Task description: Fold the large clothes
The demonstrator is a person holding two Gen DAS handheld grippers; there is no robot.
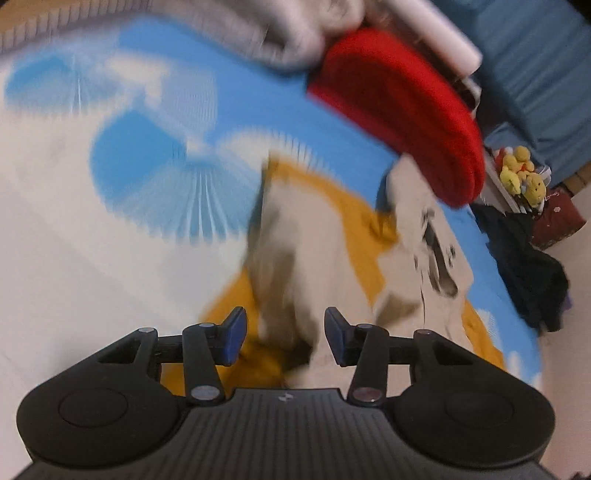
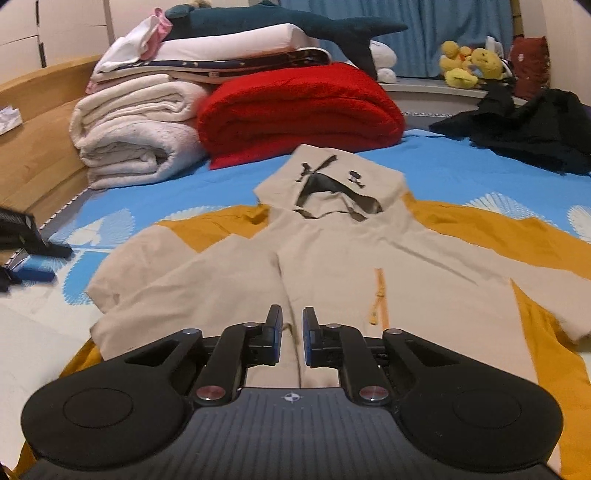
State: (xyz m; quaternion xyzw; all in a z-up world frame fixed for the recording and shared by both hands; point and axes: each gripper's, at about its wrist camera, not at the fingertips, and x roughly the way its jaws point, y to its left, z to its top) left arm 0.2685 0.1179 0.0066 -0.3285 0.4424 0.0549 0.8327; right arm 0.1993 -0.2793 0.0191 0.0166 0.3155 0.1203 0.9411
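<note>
A beige and mustard-yellow hooded jacket lies spread on the blue and white bedsheet, hood with a black print at the far end, its left sleeve folded across the body. My right gripper hovers low over the jacket's middle near its orange zipper, jaws a narrow gap apart and empty. In the blurred, tilted left wrist view the jacket lies ahead of my left gripper, which is open and empty above it.
A folded red blanket and rolled white blankets lie beyond the hood, with a stack of bedding and a plush shark on top. Dark clothes lie at the far right. The wooden bed frame runs along the left.
</note>
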